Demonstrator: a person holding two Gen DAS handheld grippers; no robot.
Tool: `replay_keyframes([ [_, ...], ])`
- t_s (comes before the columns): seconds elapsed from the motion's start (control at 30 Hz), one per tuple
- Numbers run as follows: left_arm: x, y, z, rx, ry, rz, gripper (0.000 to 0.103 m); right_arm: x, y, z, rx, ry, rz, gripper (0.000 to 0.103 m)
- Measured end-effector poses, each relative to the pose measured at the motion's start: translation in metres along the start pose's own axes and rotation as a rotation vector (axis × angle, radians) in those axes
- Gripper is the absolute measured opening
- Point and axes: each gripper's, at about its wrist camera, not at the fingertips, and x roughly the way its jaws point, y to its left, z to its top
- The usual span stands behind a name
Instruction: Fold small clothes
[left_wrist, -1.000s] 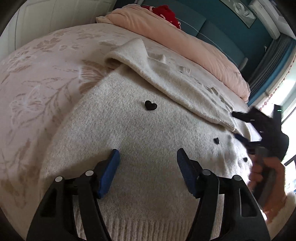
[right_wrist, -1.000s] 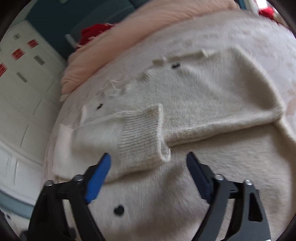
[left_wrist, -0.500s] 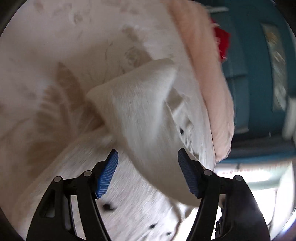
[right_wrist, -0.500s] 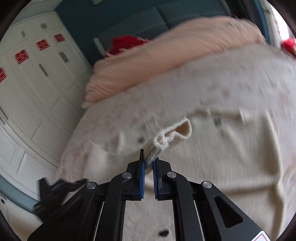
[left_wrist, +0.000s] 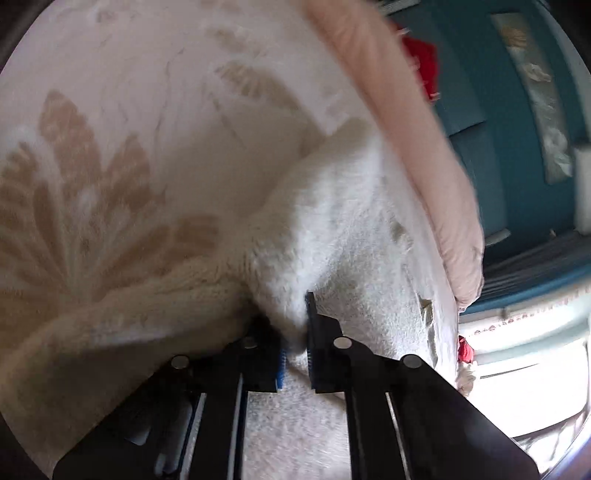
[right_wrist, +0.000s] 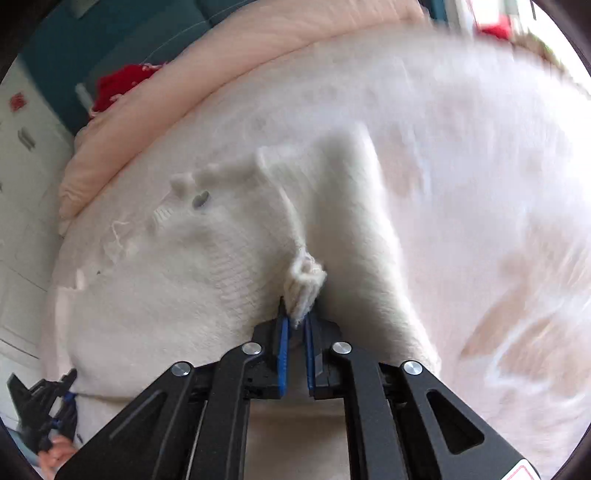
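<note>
A cream knitted sweater (left_wrist: 332, 206) with small black hearts lies on a floral bedspread (left_wrist: 110, 155). My left gripper (left_wrist: 295, 332) is shut on a fold of the sweater near its shoulder, and the cloth rises between the pads. In the right wrist view my right gripper (right_wrist: 295, 325) is shut on the ribbed cuff of the sweater sleeve (right_wrist: 304, 284), and the sleeve (right_wrist: 354, 221) stretches away over the sweater's body (right_wrist: 166, 288). The left gripper also shows in the right wrist view (right_wrist: 40, 406), at the lower left edge.
A pink rolled duvet (left_wrist: 406, 122) lies along the far side of the bed, and it shows in the right wrist view (right_wrist: 207, 81). A red item (right_wrist: 118, 85) sits behind it. A teal headboard wall (left_wrist: 517, 155) and white wardrobe doors (right_wrist: 22, 155) border the bed.
The left gripper went from open over the sweater to shut on a fold of it. The right gripper closed on the sleeve cuff and has carried it across the sweater.
</note>
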Motion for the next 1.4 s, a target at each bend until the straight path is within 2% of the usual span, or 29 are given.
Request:
replay_keyframes([
  [0.1, 0.0, -0.013, -0.013, 0.195, -0.053, 0.039, 0.009, -0.011, 0.008, 0.005, -0.007, -0.029, 0.045, 0.006],
  [0.2, 0.0, -0.01, -0.014, 0.186, -0.072, 0.004, 0.009, -0.023, 0.021, 0.006, -0.114, -0.093, 0.028, 0.006],
  [0.23, -0.001, -0.011, -0.017, 0.202, -0.085, 0.003, 0.009, -0.017, 0.019, 0.007, -0.126, -0.072, 0.005, 0.006],
  [0.27, -0.002, -0.01, -0.02, 0.216, -0.093, 0.009, 0.009, -0.006, 0.014, 0.005, -0.123, -0.03, -0.015, 0.006],
  [0.3, -0.002, -0.012, -0.022, 0.233, -0.1, 0.022, 0.009, -0.004, 0.01, 0.002, -0.116, -0.032, -0.011, 0.006],
  [0.43, 0.003, -0.015, -0.021, 0.281, -0.122, 0.065, 0.01, -0.023, 0.002, -0.004, -0.071, -0.115, 0.018, 0.007],
  [0.5, 0.001, -0.014, -0.022, 0.292, -0.13, 0.07, 0.01, -0.007, -0.003, -0.014, -0.076, -0.062, -0.012, 0.006],
  [0.6, 0.0, -0.012, -0.023, 0.298, -0.136, 0.07, 0.01, -0.011, -0.001, -0.01, -0.045, -0.069, 0.004, 0.008],
  [0.67, 0.0, -0.011, -0.024, 0.305, -0.143, 0.074, 0.01, -0.026, 0.002, -0.006, -0.014, -0.097, 0.002, 0.017],
  [0.73, 0.0, -0.011, -0.024, 0.31, -0.148, 0.075, 0.01, -0.042, 0.01, -0.004, -0.029, -0.18, -0.011, 0.03],
  [0.77, 0.0, -0.011, -0.025, 0.312, -0.15, 0.077, 0.01, -0.05, 0.018, -0.003, -0.046, -0.228, -0.002, 0.043],
  [0.83, 0.002, -0.012, -0.026, 0.317, -0.152, 0.079, 0.01, -0.058, 0.031, 0.002, -0.094, -0.268, 0.028, 0.044],
  [0.93, 0.003, -0.013, -0.027, 0.32, -0.155, 0.081, 0.01, -0.037, 0.051, 0.014, -0.163, -0.191, 0.065, 0.043],
  [0.97, 0.003, -0.013, -0.027, 0.32, -0.155, 0.081, 0.01, -0.022, 0.054, 0.016, -0.184, -0.145, 0.052, 0.04],
  [1.0, 0.003, -0.013, -0.027, 0.32, -0.155, 0.082, 0.01, 0.003, 0.055, 0.017, -0.212, -0.066, -0.014, 0.035],
  [1.03, 0.004, -0.013, -0.027, 0.321, -0.155, 0.082, 0.01, 0.026, 0.053, 0.014, -0.241, -0.003, -0.073, 0.035],
  [1.1, 0.004, -0.013, -0.028, 0.324, -0.158, 0.084, 0.01, 0.024, 0.058, 0.011, -0.298, -0.066, -0.094, 0.035],
  [1.23, 0.005, -0.013, -0.029, 0.325, -0.161, 0.084, 0.01, 0.002, 0.057, 0.005, -0.234, -0.115, -0.048, 0.039],
  [1.3, 0.005, -0.013, -0.029, 0.324, -0.161, 0.083, 0.01, 0.013, 0.051, -0.011, -0.257, -0.096, -0.059, 0.039],
  [1.33, 0.005, -0.013, -0.029, 0.324, -0.16, 0.085, 0.01, 0.007, 0.049, -0.011, -0.248, -0.111, -0.044, 0.039],
  [1.4, 0.005, -0.013, -0.029, 0.329, -0.147, 0.08, 0.01, -0.003, 0.051, -0.009, -0.211, -0.083, -0.06, 0.039],
])
